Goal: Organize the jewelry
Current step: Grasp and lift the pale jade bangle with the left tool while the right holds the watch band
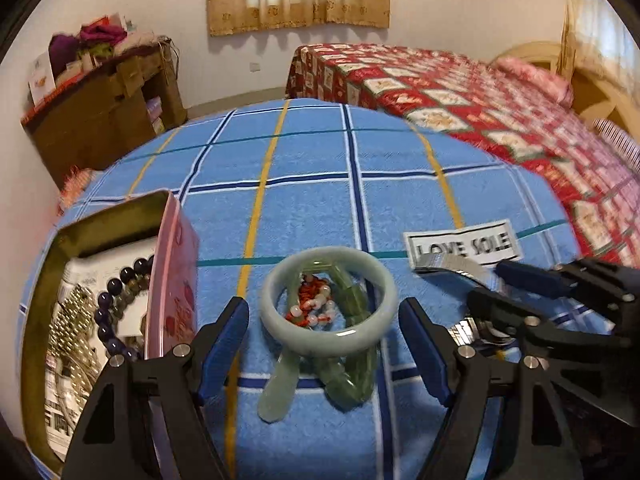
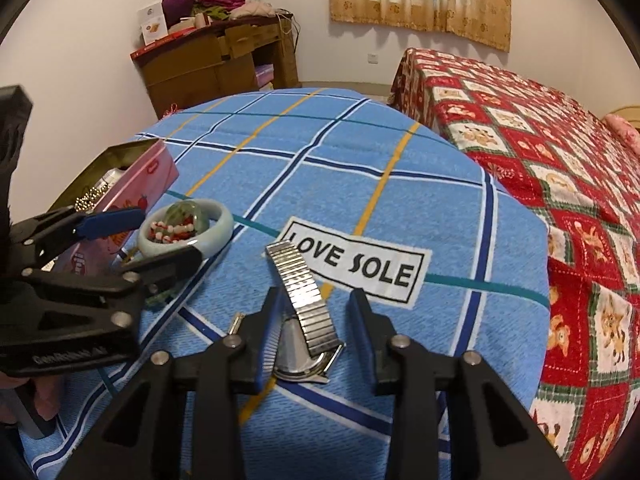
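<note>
lying at lower centre of the left wrist view, a pale green bangle (image 1: 328, 300) rests on the blue checked towel (image 1: 320, 208), ringing red and white beads (image 1: 314, 306), with darker green pieces (image 1: 352, 376) under it. the left gripper (image 1: 324, 344) hovers with jaws wide apart, one on each side of the bangle, touching nothing. at lower left an open pink tin (image 1: 172, 280) holds dark beads (image 1: 116, 312) and a gold chain (image 1: 72, 320). in the right wrist view, a steel watch (image 2: 306, 320) lies at lower centre, its band reaching up to the "love sole" label (image 2: 356, 266). the right gripper (image 2: 314, 332) straddles it, jaws apart, pads off the metal.
</note>
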{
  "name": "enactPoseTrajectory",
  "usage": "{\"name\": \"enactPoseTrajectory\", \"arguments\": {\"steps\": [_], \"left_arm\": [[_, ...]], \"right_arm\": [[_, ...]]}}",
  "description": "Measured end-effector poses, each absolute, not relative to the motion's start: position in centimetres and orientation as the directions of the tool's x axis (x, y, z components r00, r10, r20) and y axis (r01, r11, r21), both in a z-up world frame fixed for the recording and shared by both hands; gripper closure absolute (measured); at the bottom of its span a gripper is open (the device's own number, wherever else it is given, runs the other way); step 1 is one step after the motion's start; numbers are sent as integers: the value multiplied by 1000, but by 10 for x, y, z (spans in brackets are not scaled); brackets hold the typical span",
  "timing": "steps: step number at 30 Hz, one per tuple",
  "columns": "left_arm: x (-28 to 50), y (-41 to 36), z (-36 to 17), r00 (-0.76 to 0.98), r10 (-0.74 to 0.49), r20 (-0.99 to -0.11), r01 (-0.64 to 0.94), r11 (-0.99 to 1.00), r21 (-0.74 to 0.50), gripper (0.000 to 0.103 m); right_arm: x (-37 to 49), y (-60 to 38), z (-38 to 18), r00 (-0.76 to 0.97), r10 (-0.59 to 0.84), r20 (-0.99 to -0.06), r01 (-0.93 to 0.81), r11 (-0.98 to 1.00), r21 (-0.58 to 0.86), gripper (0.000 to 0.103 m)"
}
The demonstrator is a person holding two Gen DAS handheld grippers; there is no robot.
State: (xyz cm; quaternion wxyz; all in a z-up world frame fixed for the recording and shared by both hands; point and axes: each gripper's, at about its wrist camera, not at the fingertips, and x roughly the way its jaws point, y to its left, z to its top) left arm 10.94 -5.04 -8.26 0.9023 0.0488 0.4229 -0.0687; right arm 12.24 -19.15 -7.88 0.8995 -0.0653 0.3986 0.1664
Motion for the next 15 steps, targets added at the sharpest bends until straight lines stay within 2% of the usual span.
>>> {"name": "enactPoseTrajectory", "arguments": {"steps": [6,11,15], "left_arm": [[118,-50,-83,637,-69,-768,153,988,38,24],[117,-50,-85,645,-58,-762,164,984,64,24],[113,-52,-84,647,-49,-761,172,982,82,29]], "right_arm": [[121,-191,-79,631,240,-737,-351,936,4,66],[120,-190,-79,634,244,-733,-357,934,3,76],[120,-190,-78,634,248,-732,-359,933,6,77]]}}
